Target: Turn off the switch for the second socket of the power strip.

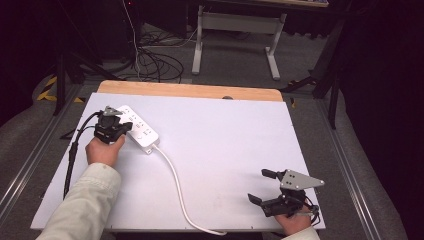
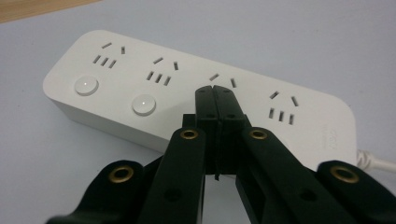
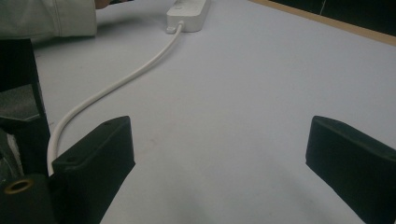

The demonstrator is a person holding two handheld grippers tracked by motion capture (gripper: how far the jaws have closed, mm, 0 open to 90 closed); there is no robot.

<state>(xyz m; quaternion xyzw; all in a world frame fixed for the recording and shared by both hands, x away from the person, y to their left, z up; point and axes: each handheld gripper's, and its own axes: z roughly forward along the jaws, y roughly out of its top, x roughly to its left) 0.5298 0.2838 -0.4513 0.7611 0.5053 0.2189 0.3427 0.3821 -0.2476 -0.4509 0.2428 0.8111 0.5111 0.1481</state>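
Your left gripper [image 1: 120, 129] sits over the near-left end of the white power strip [image 1: 138, 128], which lies at an angle near the far left corner of the counter [image 1: 240, 140]. Your left hand [image 1: 104, 150] holds it from behind, the pale sleeve [image 1: 80, 205] running down to the bottom edge. The strip's white cord [image 1: 176, 186] curves toward you across the white surface and runs off the near edge. Your right gripper [image 1: 260, 186] rests well apart, near the right front corner, its jaws spread wide and pointing left, a grey three-cornered plate [image 1: 299, 179] on top. Beyond the counter, cables [image 1: 155, 62] lie on the floor beside a white table frame [image 1: 235, 30].
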